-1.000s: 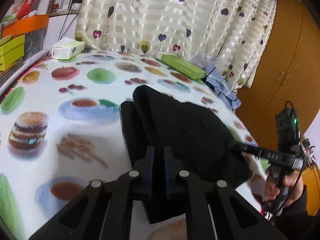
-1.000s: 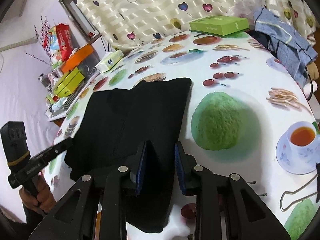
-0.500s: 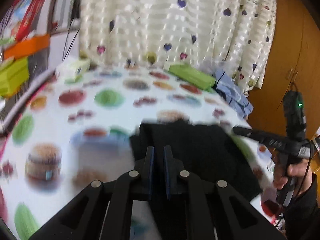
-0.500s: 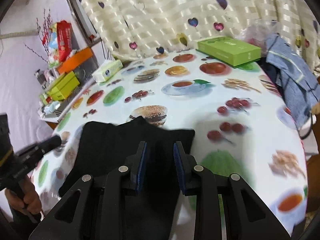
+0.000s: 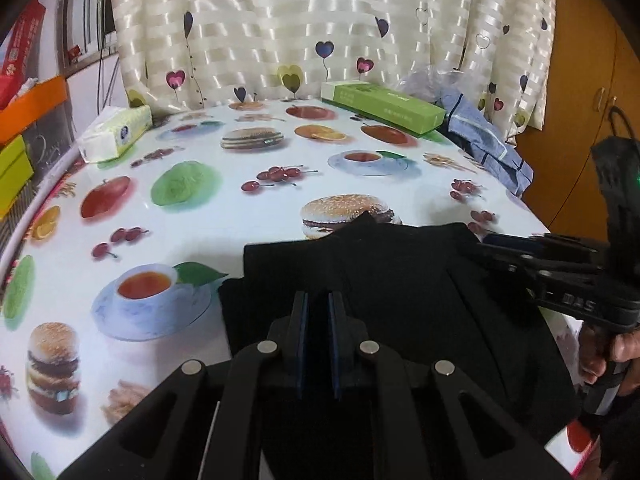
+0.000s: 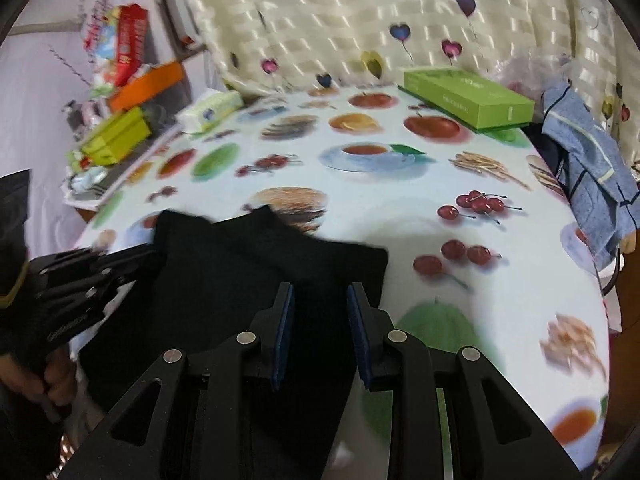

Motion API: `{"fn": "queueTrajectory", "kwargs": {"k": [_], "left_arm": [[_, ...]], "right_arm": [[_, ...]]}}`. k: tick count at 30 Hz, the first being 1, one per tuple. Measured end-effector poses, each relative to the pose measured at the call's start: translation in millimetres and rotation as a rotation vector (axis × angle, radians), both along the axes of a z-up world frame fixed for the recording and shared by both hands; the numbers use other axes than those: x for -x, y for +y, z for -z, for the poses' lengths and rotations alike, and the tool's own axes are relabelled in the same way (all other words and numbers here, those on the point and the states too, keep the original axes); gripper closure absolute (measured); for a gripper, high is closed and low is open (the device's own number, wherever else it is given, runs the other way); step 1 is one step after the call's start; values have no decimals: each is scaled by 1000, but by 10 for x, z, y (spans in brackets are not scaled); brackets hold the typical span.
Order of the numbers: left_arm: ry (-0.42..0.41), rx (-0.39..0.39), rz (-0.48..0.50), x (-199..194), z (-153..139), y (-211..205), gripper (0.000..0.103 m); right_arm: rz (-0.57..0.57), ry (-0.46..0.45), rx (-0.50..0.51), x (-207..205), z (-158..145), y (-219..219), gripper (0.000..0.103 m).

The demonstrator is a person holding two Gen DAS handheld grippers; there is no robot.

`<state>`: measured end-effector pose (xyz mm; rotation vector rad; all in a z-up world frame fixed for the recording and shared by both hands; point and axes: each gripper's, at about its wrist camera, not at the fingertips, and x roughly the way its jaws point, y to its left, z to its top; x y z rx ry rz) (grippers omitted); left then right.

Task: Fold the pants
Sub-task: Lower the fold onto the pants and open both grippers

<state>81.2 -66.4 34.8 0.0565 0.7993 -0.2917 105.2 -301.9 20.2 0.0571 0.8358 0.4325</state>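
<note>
The black pants (image 5: 384, 288) lie folded in flat layers at the near edge of the table, on the food-print tablecloth. A pointed corner projects from the far edge, overlapping a printed burger. The fabric appears plain and dark, without visible detail.

Pants (image 5: 400, 292): black cloth, matt, soft-looking. Tabletop (image 5: 224, 216): glossy, smooth printed covering with food pictures; curtain (image 5: 304, 24): satiny striped cloth with a sheen. Left tongs (image 5: 318, 320) and right tongs (image 6: 320, 312): matt black plastic with silvery metal pins; green box (image 5: 384, 106): smooth cardboard.
</note>
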Motion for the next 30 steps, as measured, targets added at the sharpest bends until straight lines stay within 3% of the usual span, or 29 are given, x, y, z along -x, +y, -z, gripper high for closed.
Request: {"fn": "queueTrajectory", "kwargs": {"k": [4,10,13,21,25,30], "left_arm": [[-14,29,11,285,-33,83,91],[-14,98,18,759,-7,115,91],[-34,73,34,924,59,33,83],[-92,7,-5,1179,-1,23,82],[-53,19,3,1263,114,59,75],[-44,-55,3,1239,231,-29,68]], "right_arm": [[-66,-35,-28,507,-78,-8,74],[-157,-71,62,1076,-33,199,74],[-170,-64,123,1091,123,267,71],[-132,-89,95,1247,13,152,69],[-140,-57,117,1265,131,144,69],[-130,-61,150,1174,167,248,64]]}}
